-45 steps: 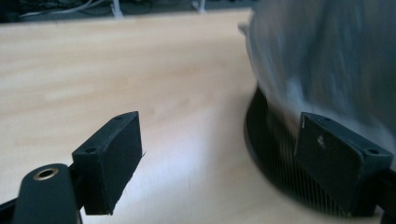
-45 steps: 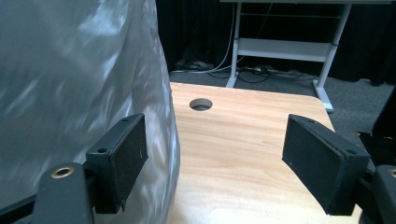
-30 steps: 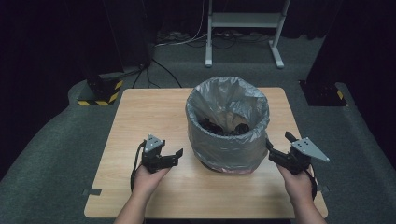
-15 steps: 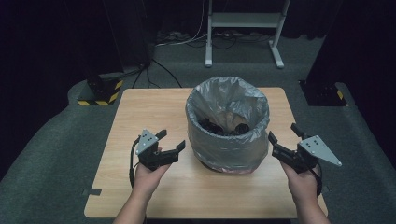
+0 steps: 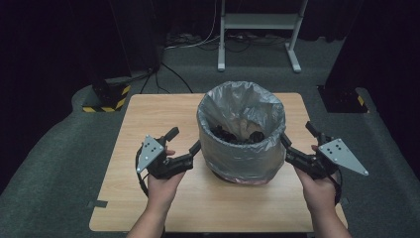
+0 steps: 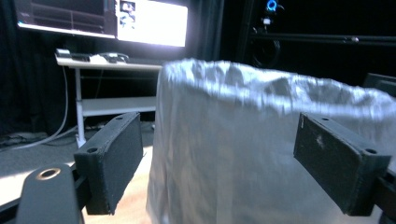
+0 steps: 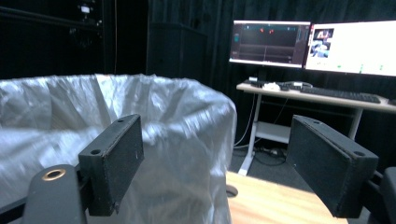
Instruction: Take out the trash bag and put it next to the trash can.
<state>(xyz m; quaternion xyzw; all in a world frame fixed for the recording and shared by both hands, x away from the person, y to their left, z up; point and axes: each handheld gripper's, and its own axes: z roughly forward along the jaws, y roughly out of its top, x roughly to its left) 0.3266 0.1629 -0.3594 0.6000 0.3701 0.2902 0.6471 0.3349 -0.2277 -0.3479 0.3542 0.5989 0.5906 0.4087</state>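
Note:
A round bin lined with a silvery plastic bag (image 5: 241,131) stands in the middle of the wooden table (image 5: 148,119), with dark items inside. My left gripper (image 5: 184,140) is open at the bin's left side, its jaws spread wide and pointing at the bag (image 6: 261,149). At the bin's right side my right gripper (image 5: 297,136) is open too, one jaw close to the bag's rim (image 7: 154,121). Neither gripper holds anything.
A white desk frame (image 5: 257,29) stands on the grey floor behind the table. A black box with yellow-black striped tape (image 5: 106,96) sits at the table's far left corner. Monitors (image 7: 317,44) on a desk are in the right gripper view.
Both grippers have lifted slightly and moved toward the bin's sides. Their jaws have spread wider.

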